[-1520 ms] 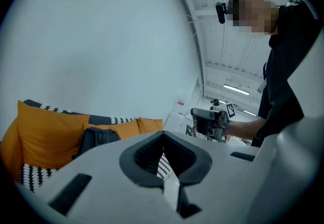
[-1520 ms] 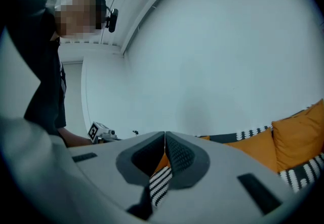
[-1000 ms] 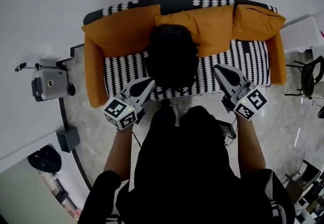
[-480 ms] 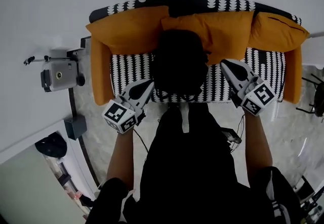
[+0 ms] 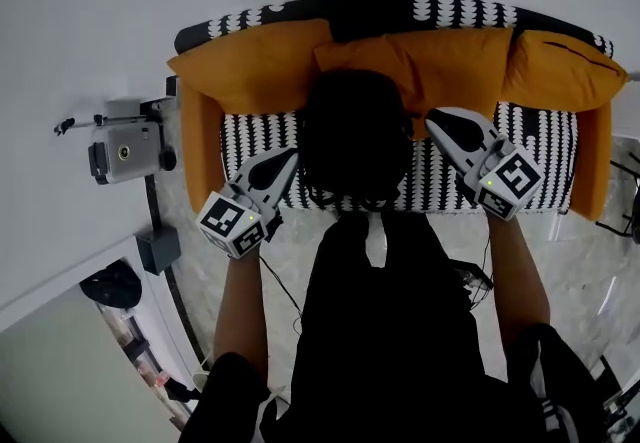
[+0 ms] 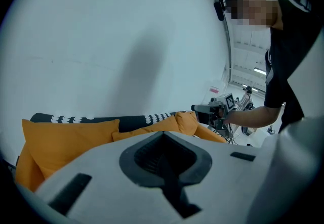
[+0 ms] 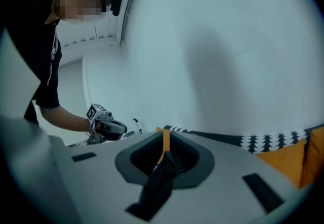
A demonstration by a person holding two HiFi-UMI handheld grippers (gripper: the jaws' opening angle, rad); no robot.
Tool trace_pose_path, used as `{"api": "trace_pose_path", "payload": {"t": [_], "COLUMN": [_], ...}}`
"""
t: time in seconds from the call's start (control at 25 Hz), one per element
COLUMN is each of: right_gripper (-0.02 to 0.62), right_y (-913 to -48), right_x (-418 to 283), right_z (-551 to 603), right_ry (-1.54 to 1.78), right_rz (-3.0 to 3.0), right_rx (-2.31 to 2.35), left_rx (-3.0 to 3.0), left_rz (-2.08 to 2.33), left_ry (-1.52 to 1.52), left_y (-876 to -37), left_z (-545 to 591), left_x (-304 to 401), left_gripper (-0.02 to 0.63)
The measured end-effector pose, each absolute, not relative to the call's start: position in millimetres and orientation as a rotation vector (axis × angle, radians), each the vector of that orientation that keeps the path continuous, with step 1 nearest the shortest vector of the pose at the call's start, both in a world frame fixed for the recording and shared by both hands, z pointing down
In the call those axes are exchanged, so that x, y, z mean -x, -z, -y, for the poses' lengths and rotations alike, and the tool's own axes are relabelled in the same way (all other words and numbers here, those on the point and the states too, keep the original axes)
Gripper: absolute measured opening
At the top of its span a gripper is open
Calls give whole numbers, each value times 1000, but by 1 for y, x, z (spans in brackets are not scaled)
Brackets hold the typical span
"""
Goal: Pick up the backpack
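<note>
**Q:** Where is the backpack?
**A:** One black backpack (image 5: 352, 136) sits on the middle of the sofa's (image 5: 250, 136) black-and-white seat. It is in front of three orange cushions, one at the sofa's left (image 5: 255, 66), one at its centre (image 5: 430, 56) and one at its right (image 5: 560, 71).

**Q:** And the grippers?
**A:** There are two, both over the sofa seat. The left gripper (image 5: 288, 159) is just beside the backpack's left edge and the right gripper (image 5: 440, 121) is by its right edge. Each has its jaws pressed together, holding nothing.
</note>
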State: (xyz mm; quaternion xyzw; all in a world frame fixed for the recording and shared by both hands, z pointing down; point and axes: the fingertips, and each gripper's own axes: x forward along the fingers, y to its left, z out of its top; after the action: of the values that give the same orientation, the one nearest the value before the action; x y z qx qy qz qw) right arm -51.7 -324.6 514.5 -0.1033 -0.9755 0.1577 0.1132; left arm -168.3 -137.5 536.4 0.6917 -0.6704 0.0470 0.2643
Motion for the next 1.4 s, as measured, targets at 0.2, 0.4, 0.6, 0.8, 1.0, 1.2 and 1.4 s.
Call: {"api": "trace_pose_path", "payload": {"t": [0.2, 0.4, 0.6, 0.8, 1.0, 1.2, 1.4], "right_gripper": [28, 29, 42, 82, 94, 102, 109], "right_y": [-542, -576, -608, -634, -654, -669, -674], "right_x": [65, 82, 87, 84, 85, 91, 102], "right_z": [325, 321, 323, 324, 322, 317, 314], "right_ry": [-493, -468, -475, -513, -520, -520, -552], "right_rz": [2822, 2770, 2738, 2700, 2684, 2662, 2675], "right_rx": [320, 288, 213, 178, 163, 176, 198], "left_rx": [-1880, -1905, -1951, -1976, -1994, -2012, -2013], "left_rz": [1777, 1720, 1626, 1569, 1547, 1527, 1524], "left_ry": [-149, -140, -183, -192, -219, -238, -246], "left_y": [-560, -599, -636, -658, -675, -686, -694], "left_z": [152, 160, 165, 172, 182, 187, 192], "left_x": [189, 212, 222, 230, 240, 246, 253], "left_gripper": [23, 23, 24, 25, 25, 25, 82]}}
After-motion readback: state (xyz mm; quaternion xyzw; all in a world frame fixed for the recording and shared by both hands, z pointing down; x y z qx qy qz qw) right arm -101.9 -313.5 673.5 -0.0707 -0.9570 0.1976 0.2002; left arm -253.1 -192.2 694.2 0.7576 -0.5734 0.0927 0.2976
